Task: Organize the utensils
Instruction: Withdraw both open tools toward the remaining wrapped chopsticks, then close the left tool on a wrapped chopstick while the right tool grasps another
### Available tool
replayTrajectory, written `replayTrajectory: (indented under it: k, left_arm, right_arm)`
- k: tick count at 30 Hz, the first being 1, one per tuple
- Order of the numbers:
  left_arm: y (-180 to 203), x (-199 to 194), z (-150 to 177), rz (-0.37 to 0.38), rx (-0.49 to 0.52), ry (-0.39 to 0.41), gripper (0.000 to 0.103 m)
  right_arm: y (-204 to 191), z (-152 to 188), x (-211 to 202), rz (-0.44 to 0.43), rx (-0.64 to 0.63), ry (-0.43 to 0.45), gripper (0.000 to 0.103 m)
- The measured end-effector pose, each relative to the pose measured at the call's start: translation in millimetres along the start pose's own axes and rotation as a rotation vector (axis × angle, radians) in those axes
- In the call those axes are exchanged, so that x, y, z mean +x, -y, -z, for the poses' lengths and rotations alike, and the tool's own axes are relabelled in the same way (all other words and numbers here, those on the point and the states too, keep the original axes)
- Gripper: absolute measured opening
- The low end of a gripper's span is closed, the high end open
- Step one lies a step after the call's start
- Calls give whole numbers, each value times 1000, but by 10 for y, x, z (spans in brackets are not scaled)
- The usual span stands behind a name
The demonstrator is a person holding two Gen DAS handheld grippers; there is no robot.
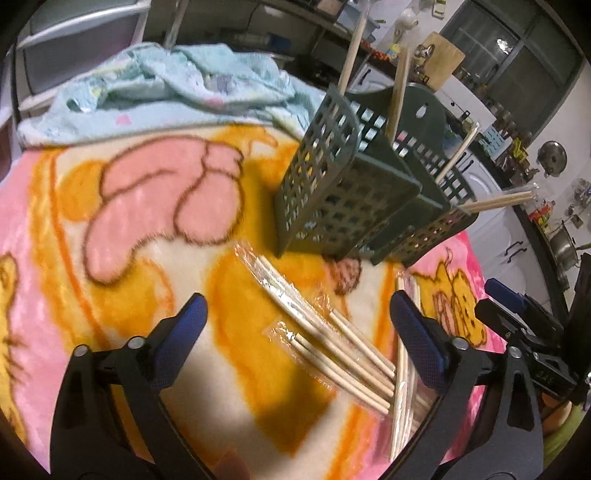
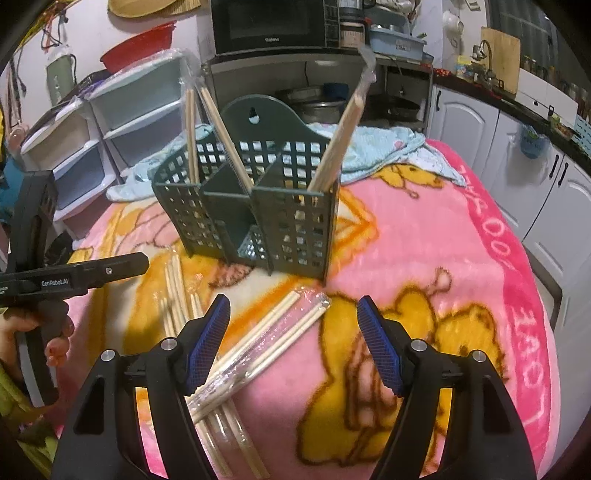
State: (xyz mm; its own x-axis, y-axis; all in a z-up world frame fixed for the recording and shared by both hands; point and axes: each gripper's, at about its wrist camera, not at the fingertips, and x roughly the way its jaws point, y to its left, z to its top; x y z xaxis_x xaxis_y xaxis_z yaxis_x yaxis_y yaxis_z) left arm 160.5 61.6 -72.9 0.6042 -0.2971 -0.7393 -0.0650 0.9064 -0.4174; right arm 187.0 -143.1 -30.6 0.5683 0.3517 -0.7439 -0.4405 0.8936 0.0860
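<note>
A dark green slotted utensil caddy stands on the cartoon blanket, with wrapped wooden chopsticks upright in its outer compartments. More plastic-wrapped chopstick pairs lie loose on the blanket in front of it, and one pair lies across others. My left gripper is open and empty, just above the loose chopsticks. My right gripper is open and empty, above the wrapped pair; it also shows at the right of the left wrist view.
A light blue towel lies crumpled behind the caddy. The pink and orange blanket covers the surface. A microwave, plastic drawers and white cabinets stand beyond.
</note>
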Motion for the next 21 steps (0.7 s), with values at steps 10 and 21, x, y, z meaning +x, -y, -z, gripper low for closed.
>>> replayTrajectory:
  k: [10,21]
  left_arm:
    - [-135,311,-31,37,-97,-88,52]
    - [-191,397,-77,0,-105,-97,33]
  right_arm:
    - [141,104,278,-4,75,-73,66]
    - [319,64,707,-54,194,-182,43]
